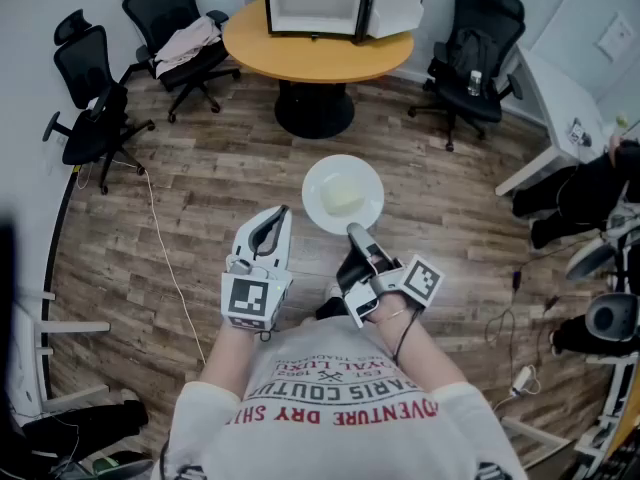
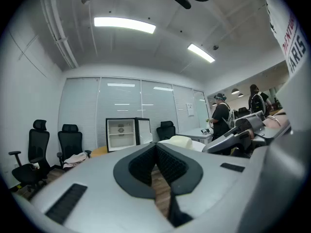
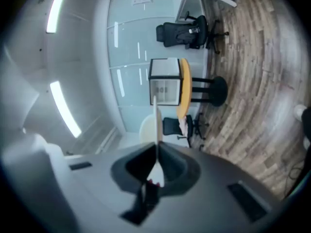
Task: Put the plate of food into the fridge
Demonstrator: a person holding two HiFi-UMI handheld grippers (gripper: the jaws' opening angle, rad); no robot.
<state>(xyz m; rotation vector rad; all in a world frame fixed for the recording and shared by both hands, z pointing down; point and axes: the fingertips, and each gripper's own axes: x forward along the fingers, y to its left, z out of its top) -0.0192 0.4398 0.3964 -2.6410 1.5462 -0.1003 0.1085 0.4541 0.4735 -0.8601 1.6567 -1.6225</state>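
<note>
Head view and both gripper views, read from left to right. At far left, two black office chairs [image 1: 95, 93] stood on the wood-plank floor [image 1: 200, 188], with a thin cable [image 1: 165, 258] trailing across it.

The left gripper [image 1: 278, 220] was held level in front of the person's torso. Its jaws were clenched tip to tip with nothing between them, and it was clear of the plate.

The white plate [image 1: 318, 180], carrying a pale block of food [image 1: 343, 198], hung in the air just beyond the person. It was well apart from the mini fridge [image 1: 318, 3], which stood with its door [image 1: 395, 3] swung open on the round yellow table [image 1: 310, 56] across the room.

The right gripper [image 1: 352, 232] was grasping the near rim of the plate. Its own view showed the rim edge-on, pinched between the pads.

Step in hand, as judged: carrying the plate toward the fridge, with the approach barely begun. The next move calls for walking to the table while keeping the plate flat on a one-sided rim grip. The plate must then be lined up with an open shelf before it is slid in.
</note>
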